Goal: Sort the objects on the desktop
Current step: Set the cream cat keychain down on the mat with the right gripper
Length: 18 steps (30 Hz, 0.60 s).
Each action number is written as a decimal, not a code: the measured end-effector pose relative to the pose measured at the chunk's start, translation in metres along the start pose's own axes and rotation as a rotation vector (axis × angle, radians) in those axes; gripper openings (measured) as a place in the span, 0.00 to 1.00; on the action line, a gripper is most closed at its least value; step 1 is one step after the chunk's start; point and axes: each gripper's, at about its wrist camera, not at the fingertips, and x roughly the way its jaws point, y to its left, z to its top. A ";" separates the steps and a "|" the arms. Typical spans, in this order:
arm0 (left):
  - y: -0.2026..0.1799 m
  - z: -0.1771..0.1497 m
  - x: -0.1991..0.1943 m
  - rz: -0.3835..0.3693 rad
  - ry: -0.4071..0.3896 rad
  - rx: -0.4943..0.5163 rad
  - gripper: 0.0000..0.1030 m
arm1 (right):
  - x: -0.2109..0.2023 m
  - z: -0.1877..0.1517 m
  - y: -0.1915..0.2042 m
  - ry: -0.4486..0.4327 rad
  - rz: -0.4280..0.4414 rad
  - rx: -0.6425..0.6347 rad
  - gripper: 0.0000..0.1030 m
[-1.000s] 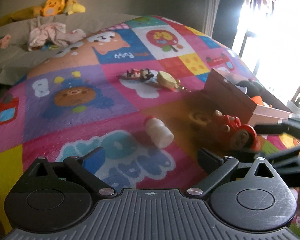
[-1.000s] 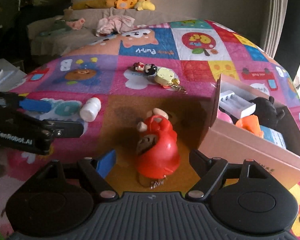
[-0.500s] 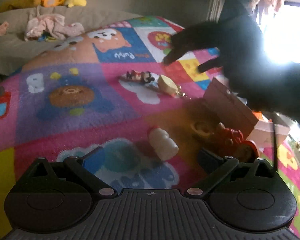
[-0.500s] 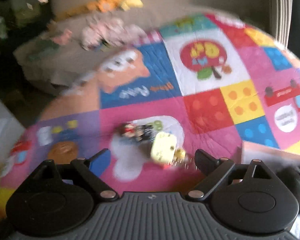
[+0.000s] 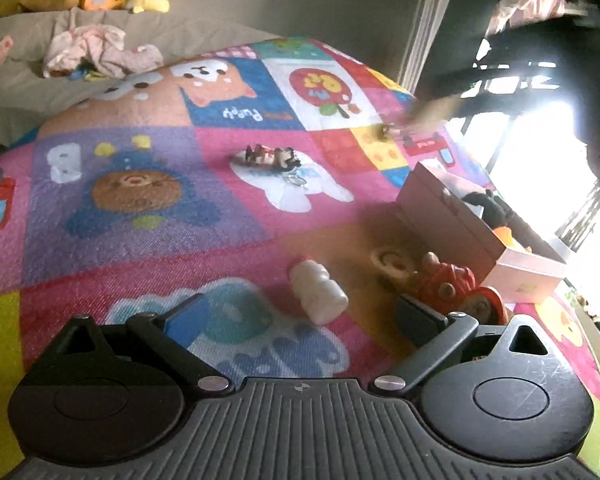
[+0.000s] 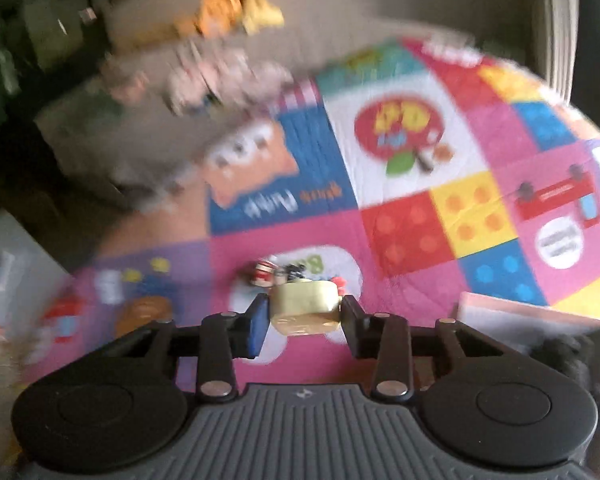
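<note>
Lifted since 0.5 s ago: pale yellow keychain charm [image 6: 304,307], formerly on mat just right of small figurine keychain [image 5: 271,157], now off the mat. Right gripper [image 6: 303,314]: jaws narrowed onto charm, 1 pad per flank, firm pinch. Raised over play mat [image 6: 400,236], figurine keychain directly beyond, pink box [image 5: 452,220] near and to right of charm. Right view heavily blurred, mid-swing.

Left gripper [image 5: 300,314]: jaws wide apart, nothing held, low over mat left of box.

Handling, judged: charm light, rubbery, slightly yielding; flat flanks best hold; dangling ring liable to swing or snag on box rim.

Unsorted beside box: white bottle [image 5: 318,294], lying on side; red plush doll [image 5: 456,290], touching box wall. Box already part-filled, black plush toy [image 5: 485,207] visible.
</note>
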 end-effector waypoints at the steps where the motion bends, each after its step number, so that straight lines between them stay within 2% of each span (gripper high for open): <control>1: 0.000 0.000 0.000 0.004 0.001 0.004 0.98 | -0.022 -0.009 -0.003 -0.022 0.001 -0.005 0.37; 4: -0.004 0.000 0.002 0.023 0.007 0.025 0.98 | -0.069 -0.046 -0.015 -0.038 -0.010 0.005 0.37; 7: -0.010 0.001 0.005 0.042 0.025 0.063 0.98 | -0.094 -0.095 -0.031 -0.008 -0.047 0.061 0.37; 11: -0.020 0.001 0.010 0.056 0.051 0.129 0.98 | -0.102 -0.153 -0.046 0.021 -0.123 0.119 0.37; 16: -0.031 0.005 0.012 0.019 0.043 0.202 0.98 | -0.106 -0.204 -0.054 -0.014 -0.172 0.171 0.37; 18: -0.038 0.011 0.017 0.002 0.034 0.252 0.98 | -0.105 -0.219 -0.055 -0.032 -0.191 0.193 0.46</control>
